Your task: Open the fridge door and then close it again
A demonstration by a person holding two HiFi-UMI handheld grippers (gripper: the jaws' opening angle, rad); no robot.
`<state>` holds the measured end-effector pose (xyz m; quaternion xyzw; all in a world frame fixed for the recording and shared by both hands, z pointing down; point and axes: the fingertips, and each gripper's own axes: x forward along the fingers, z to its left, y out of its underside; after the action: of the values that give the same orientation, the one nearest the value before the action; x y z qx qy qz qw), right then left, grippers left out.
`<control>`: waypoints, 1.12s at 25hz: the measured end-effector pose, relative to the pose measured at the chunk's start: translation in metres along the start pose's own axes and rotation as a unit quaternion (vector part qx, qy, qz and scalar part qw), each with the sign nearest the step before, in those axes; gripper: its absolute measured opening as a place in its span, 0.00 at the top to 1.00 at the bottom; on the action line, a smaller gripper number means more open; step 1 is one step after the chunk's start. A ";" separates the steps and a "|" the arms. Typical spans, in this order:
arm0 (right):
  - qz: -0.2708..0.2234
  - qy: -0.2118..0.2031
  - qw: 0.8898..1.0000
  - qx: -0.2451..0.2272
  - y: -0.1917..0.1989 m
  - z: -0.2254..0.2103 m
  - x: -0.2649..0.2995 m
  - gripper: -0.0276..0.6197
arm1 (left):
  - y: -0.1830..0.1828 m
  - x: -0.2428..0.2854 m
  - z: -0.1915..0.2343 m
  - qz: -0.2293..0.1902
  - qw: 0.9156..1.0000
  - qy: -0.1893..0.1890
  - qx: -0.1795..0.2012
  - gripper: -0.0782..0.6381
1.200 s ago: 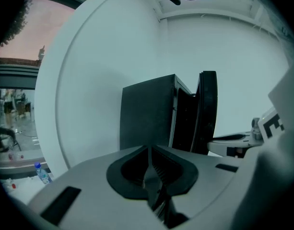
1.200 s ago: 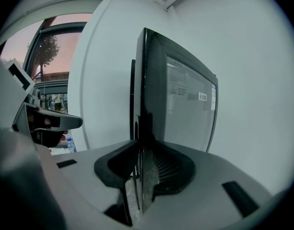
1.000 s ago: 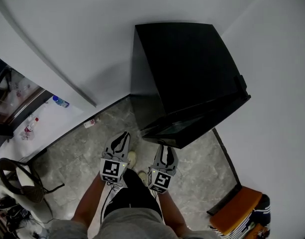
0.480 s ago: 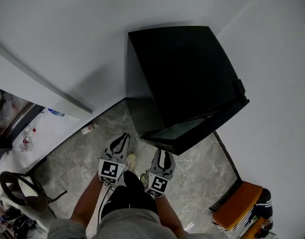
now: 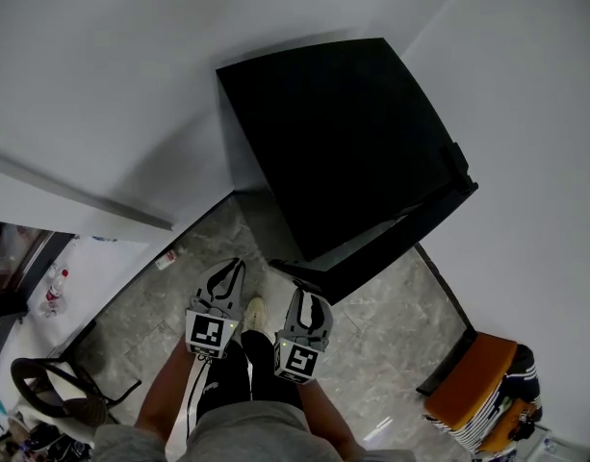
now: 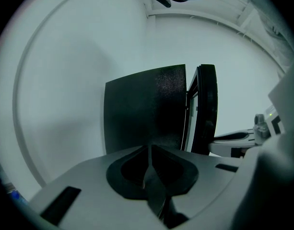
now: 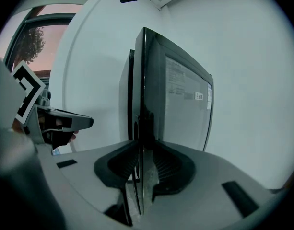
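Observation:
The black fridge (image 5: 338, 128) stands in the corner with its door (image 5: 400, 239) slightly ajar. In the right gripper view the door's edge (image 7: 140, 104) runs straight between my right gripper (image 7: 139, 150), which is shut on it; the glossy door front (image 7: 185, 99) faces right. In the head view the right gripper (image 5: 302, 293) meets the door's near corner. My left gripper (image 5: 233, 265) hangs beside it, left of the fridge and touching nothing. Its jaws (image 6: 150, 150) are shut and empty, pointing at the fridge's side wall (image 6: 144, 109) and the narrow door gap (image 6: 190, 114).
White walls close in the fridge behind and on the right. An orange stool (image 5: 473, 378) stands at the lower right and a dark chair (image 5: 54, 402) at the lower left. A small bottle (image 5: 166, 256) lies on the marble floor by the wall.
The gap between the door and the fridge body looks narrower than a second ago. Both grippers have shifted slightly across the floor with the door.

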<state>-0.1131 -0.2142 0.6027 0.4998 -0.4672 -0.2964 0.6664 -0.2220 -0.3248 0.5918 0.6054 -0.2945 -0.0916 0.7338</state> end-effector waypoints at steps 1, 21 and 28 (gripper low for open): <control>0.001 0.001 1.000 0.002 0.000 0.001 0.002 0.78 | 0.000 0.001 0.000 0.000 1.000 0.002 -0.001 0.85; -0.003 0.043 0.999 0.003 -0.007 0.012 0.023 0.78 | -0.004 0.006 0.024 0.005 1.000 0.030 -0.003 0.85; 0.000 0.049 0.999 0.013 -0.002 0.011 0.022 0.79 | -0.004 0.000 0.022 0.003 0.999 0.037 -0.007 0.85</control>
<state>-0.1147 -0.2385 0.6089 0.5225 -0.4381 -0.2651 0.6818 -0.2331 -0.3443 0.5896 0.6022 -0.2685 -0.0694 0.7487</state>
